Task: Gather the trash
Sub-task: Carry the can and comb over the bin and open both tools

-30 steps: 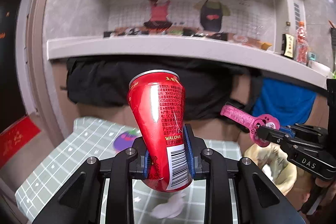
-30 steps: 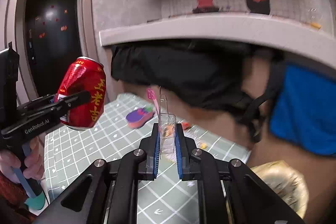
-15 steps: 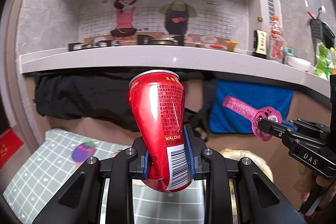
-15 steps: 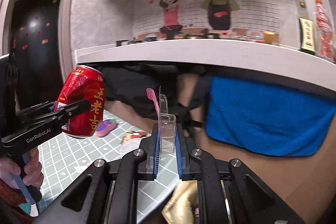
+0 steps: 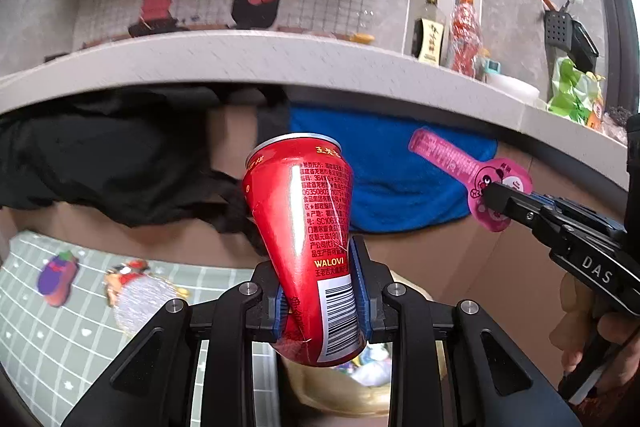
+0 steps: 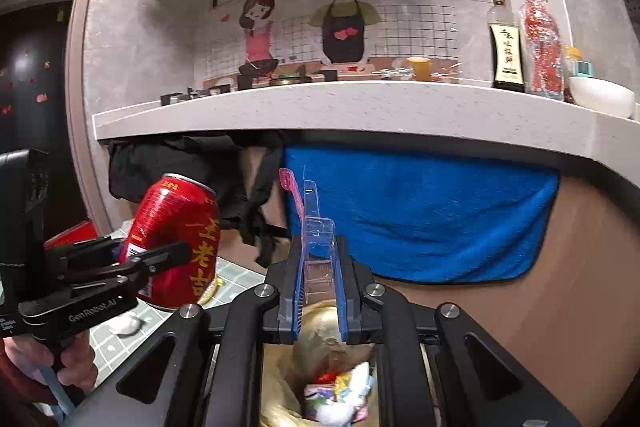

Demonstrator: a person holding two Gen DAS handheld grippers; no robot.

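My left gripper (image 5: 320, 287) is shut on a dented red drink can (image 5: 308, 235), held upright and tilted in the air; the can also shows in the right wrist view (image 6: 176, 239). My right gripper (image 6: 318, 275) is shut on a clear plastic blister pack with a pink card (image 6: 312, 227); that pack also shows in the left wrist view (image 5: 472, 179). A trash bin with a gold-coloured bag (image 6: 320, 379) holding several wrappers sits directly below both grippers; it shows in the left wrist view too (image 5: 340, 387).
A green checked table (image 5: 52, 339) lies to the left with a purple item (image 5: 58, 273), a silvery wrapper (image 5: 140, 299) and a white scrap (image 6: 128, 325). A grey counter (image 6: 360, 107) overhangs ahead, with a blue towel (image 6: 420, 215) and black cloth (image 5: 100, 155) hanging beneath.
Both grippers have swung right, off the table and over the trash bin, each still holding its item. The bin now sits under the fingers in both views.
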